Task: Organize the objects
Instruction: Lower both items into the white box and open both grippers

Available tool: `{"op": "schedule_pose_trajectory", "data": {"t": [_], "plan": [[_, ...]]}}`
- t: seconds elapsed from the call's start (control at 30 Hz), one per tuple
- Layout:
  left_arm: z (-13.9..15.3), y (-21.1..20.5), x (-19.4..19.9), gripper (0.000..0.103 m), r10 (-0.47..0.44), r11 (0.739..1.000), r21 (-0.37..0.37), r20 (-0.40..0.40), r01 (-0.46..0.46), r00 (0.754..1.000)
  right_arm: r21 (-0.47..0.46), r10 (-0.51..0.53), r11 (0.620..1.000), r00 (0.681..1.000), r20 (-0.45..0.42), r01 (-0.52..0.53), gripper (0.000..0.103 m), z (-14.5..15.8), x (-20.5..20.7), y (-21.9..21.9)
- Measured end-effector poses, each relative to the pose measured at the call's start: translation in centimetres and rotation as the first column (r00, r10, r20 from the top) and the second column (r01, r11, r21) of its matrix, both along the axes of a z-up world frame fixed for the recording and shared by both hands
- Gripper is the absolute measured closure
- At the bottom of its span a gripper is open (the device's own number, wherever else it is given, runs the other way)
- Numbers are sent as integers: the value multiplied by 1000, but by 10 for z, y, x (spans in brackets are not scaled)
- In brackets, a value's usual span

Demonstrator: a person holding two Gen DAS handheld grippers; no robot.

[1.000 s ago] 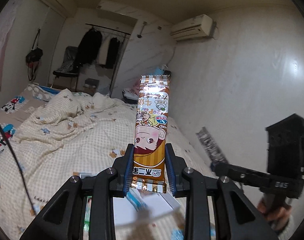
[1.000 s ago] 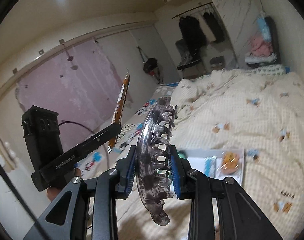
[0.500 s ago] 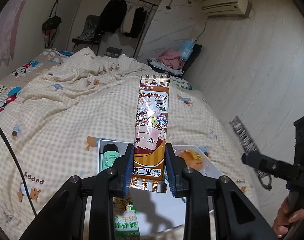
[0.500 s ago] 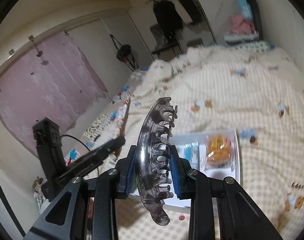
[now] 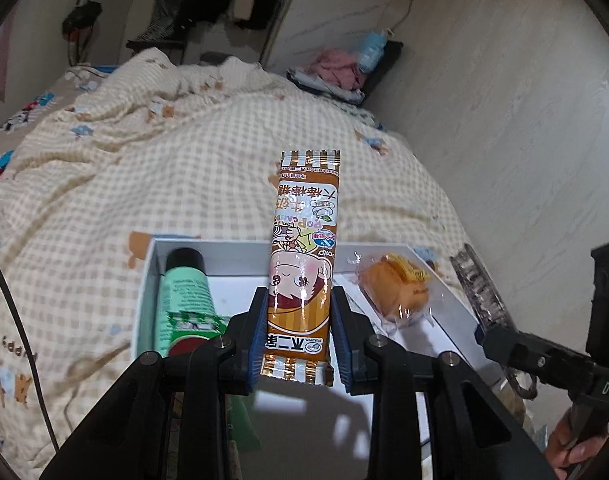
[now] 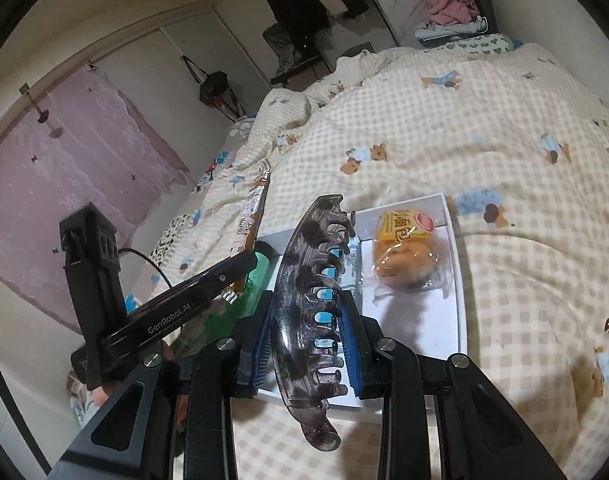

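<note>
My left gripper point(image 5: 298, 320) is shut on an orange candy packet point(image 5: 304, 248) with a cartoon girl, held upright above a white tray point(image 5: 240, 250) on the bed. My right gripper point(image 6: 304, 320) is shut on a smoky grey hair claw clip point(image 6: 310, 292), held above the same tray point(image 6: 452, 240). In the tray lie a green tube point(image 5: 182, 296) at the left and a wrapped orange bun point(image 5: 396, 286) at the right. The bun point(image 6: 404, 248) and the tube point(image 6: 256, 280) also show in the right wrist view. The left gripper point(image 6: 240, 264) with its packet appears at the left there.
The tray rests on a cream checked duvet point(image 5: 144, 168) with bear prints. A white wall point(image 5: 524, 120) runs along the bed's right side. Clothes point(image 5: 336, 72) are piled at the bed's far end. A clothes rack and chair point(image 6: 296, 20) stand beyond.
Both grippers have tilted down and come closer to the tray, which now fills more of both views. Each still holds its object.
</note>
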State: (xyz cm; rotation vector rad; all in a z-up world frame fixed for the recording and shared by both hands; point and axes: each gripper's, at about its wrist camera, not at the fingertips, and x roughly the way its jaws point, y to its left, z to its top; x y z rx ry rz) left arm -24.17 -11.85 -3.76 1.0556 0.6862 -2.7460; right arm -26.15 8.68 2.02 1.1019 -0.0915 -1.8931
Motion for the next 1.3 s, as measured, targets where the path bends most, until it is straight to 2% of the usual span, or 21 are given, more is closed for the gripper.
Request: {"op": "schedule_pose_trajectory", "data": {"t": [0.13,0.27,0.37,0.47,0.53,0.6,0.67,0.77,1.0,1.3], "plan": [[-2,-2,-9,70,-3,1000,8,28,3,1000,14,2,1000,1000,21,-3,70,-8,1,-4],[-6,-3,-19,70,0,1000,21,53,-1,999,51,17,999,1000,-7,-17,70,-11,4,-13],[-6,0,-21,70,-22,1000,23,55,21,998,56,22,998,1000,6,-22,70,-16,3,-17],[-9,-2,-19,70,8,999,40,79,-12,997,98,20,995,999,-36,-16,70,-18,3,-24],[-7,-3,-14,70,22,998,50,80,-26,997,100,16,995,999,-28,-13,70,-20,0,-27],[-7,-4,-13,70,32,999,29,98,-35,995,115,5,993,1000,-20,-3,70,-23,-3,-31],[-10,-6,-13,70,59,998,16,149,-62,987,134,4,991,999,-36,1,70,-25,-2,-36],[-12,-5,-8,70,66,997,28,136,-70,989,148,13,989,999,-43,-6,70,-28,-1,-42],[-17,10,-10,70,40,999,-43,164,-34,986,225,42,974,997,-67,-26,70,-34,2,-54],[-18,17,-8,70,29,996,-90,192,-12,981,312,54,950,996,-67,-31,70,-45,-1,-63]]}}
